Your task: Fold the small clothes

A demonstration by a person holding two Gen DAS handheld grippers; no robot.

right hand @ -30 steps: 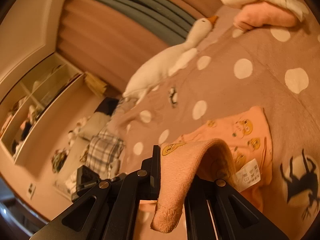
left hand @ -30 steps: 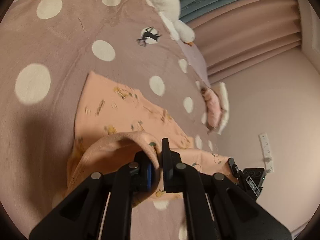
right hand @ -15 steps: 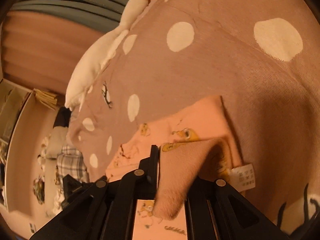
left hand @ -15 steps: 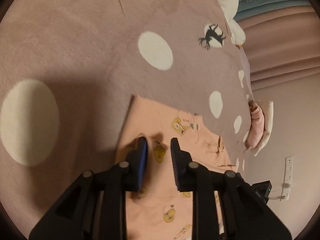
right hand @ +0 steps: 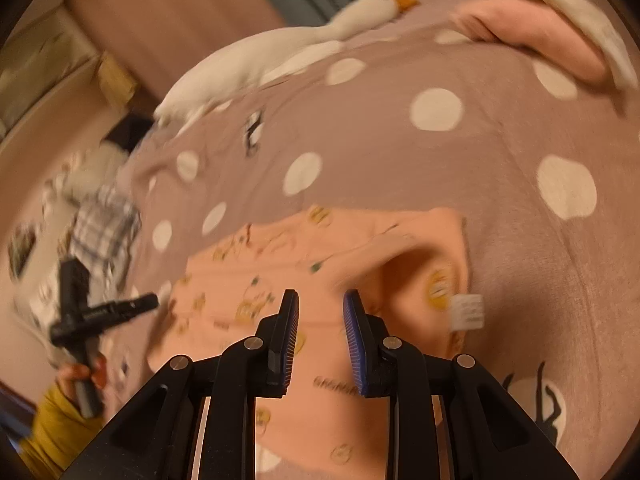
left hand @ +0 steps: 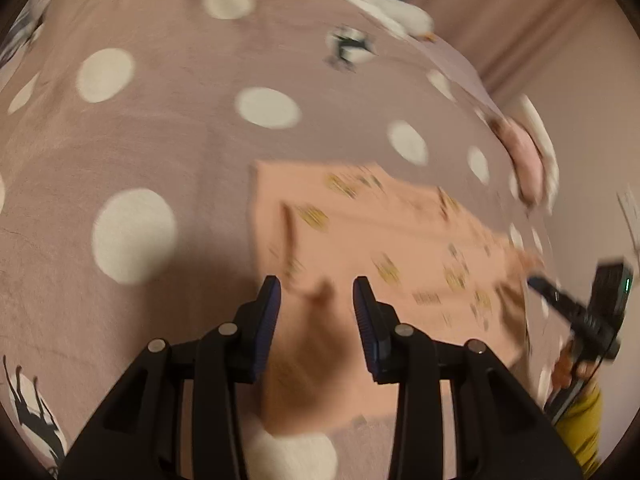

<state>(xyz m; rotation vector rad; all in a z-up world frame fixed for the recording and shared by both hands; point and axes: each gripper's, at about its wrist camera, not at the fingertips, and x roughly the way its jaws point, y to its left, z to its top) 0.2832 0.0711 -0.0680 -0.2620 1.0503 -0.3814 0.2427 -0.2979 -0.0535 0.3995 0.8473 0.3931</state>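
Peach garment with yellow cartoon prints lies folded, one corner puffed up.

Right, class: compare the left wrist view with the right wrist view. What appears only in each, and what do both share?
Only the left wrist view: the left gripper up close, jaws opening, nothing pressed between its pads, and the right gripper at its right edge.

Only the right wrist view: the white goose toy's orange beak, a plaid cloth, the garment's white label, and the right gripper up close, jaws opening, clear of the cloth.

Both: the peach printed garment lying on the dotted mauve blanket, and a folded pink-and-white pile.
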